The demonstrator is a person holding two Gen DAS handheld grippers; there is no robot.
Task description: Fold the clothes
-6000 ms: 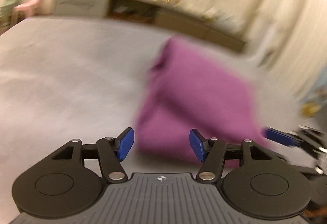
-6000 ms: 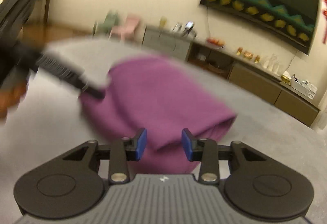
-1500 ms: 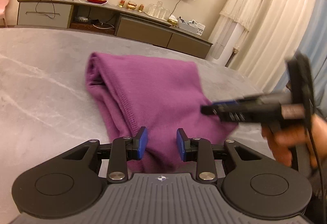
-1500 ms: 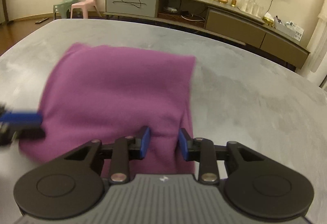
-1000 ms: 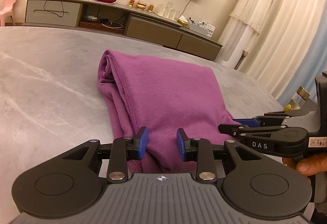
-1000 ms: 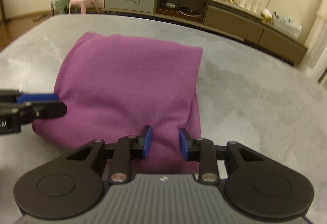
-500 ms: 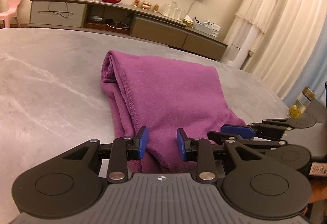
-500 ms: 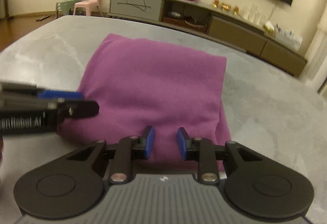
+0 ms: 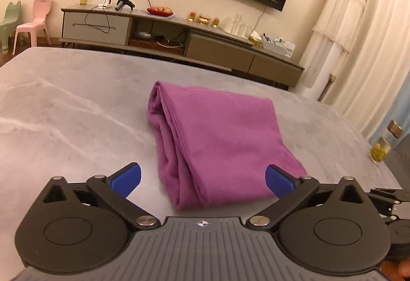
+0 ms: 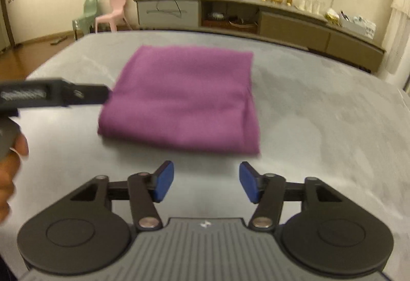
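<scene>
While both grippers hang low over the table (image 9: 64, 112), neither touches cloth: the left gripper (image 9: 202, 179) has its blue pads (image 9: 126, 178) spread wide, straddling the near end of the folded purple cloth (image 9: 217, 142) without contact, and the right gripper (image 10: 206, 185) is likewise spread, with bare table between its pads (image 10: 164, 185) and the cloth's near edge (image 10: 184, 96). Half a second ago both were pinched on that near edge; now they have let go and drawn back, and the cloth lies flat on the table, folded layers showing along its left side in the left view. No writing can be read now; the lettering on the left gripper's arm in the right view is blurred. That arm (image 10: 53, 96) reaches in from the left, its tip just beside the cloth's left edge, with the person's fingers (image 10: 10, 165) showing at the left border. Far beyond the table stand a low cabinet (image 9: 179, 37), a pink chair (image 9: 33, 22) and a green one (image 10: 87, 14).
</scene>
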